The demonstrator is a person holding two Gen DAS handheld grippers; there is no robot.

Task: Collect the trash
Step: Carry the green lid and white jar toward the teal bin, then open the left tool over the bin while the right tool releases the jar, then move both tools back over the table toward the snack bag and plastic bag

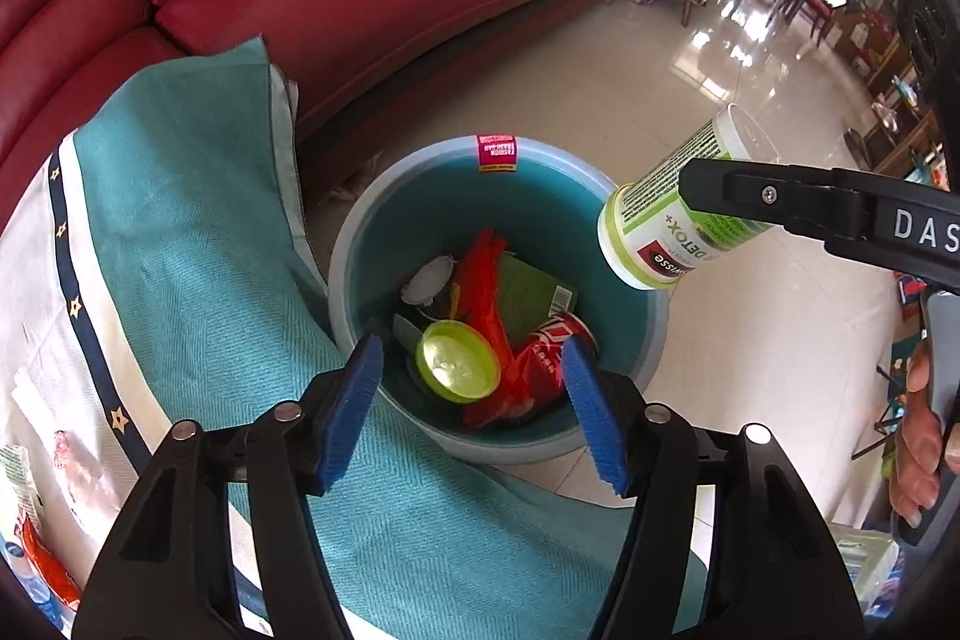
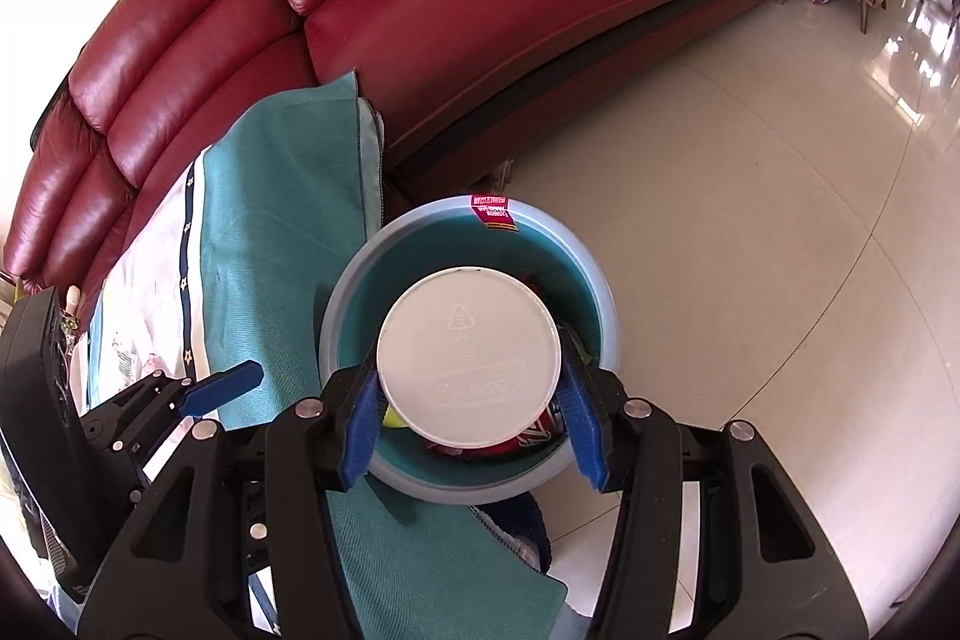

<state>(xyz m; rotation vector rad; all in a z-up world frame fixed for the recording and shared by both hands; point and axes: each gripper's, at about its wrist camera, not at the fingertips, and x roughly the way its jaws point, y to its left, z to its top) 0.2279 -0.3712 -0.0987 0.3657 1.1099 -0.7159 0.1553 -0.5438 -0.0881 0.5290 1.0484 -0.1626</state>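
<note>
Left wrist view: right gripper [image 1: 690, 196] squeezes a white tub [image 1: 678, 214] reading "DETOX+" over the bin [image 1: 636, 328]; left gripper [image 1: 474, 400] gapes empty.

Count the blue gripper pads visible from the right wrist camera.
3: two on the right gripper clamping the white tub, one on the left gripper's finger at left; its partner is hidden.

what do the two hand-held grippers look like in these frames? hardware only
Both match: the left hand-held gripper and the right hand-held gripper have matte black angular linkage arms with triangular cut-outs, round silver pivot pins, and blue ribbed pads on the fingers. Seen side-on, the right one's black body carries white letters "DAS", cut off by the frame edge. No cables or sleeves visible.
</note>
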